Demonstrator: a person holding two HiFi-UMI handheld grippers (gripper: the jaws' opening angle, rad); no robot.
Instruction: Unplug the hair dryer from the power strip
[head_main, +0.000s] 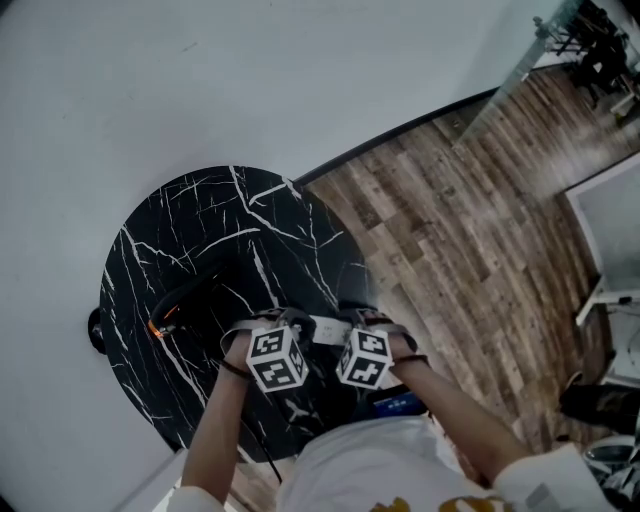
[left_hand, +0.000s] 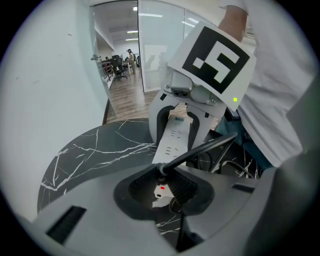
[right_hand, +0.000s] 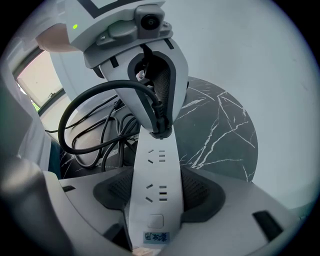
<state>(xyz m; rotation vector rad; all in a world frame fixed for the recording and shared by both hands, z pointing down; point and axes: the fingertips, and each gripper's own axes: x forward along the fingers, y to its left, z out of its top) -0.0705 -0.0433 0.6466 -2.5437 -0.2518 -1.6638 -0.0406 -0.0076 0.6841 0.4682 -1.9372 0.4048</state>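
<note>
The black plug (right_hand: 159, 122) sits in the white power strip (right_hand: 155, 160), mid-frame in the right gripper view. The left gripper (left_hand: 164, 184) is clenched on the plug. The right gripper (right_hand: 157, 191) clamps the strip above the marble table (head_main: 190, 240).

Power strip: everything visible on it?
The power strip is a long white bar that looks plastic, with two free outlets, a square button and a blue label. The right gripper clamps one end. A black plug sits in the other end, gripped by the left gripper. It is above the marble table.
</note>
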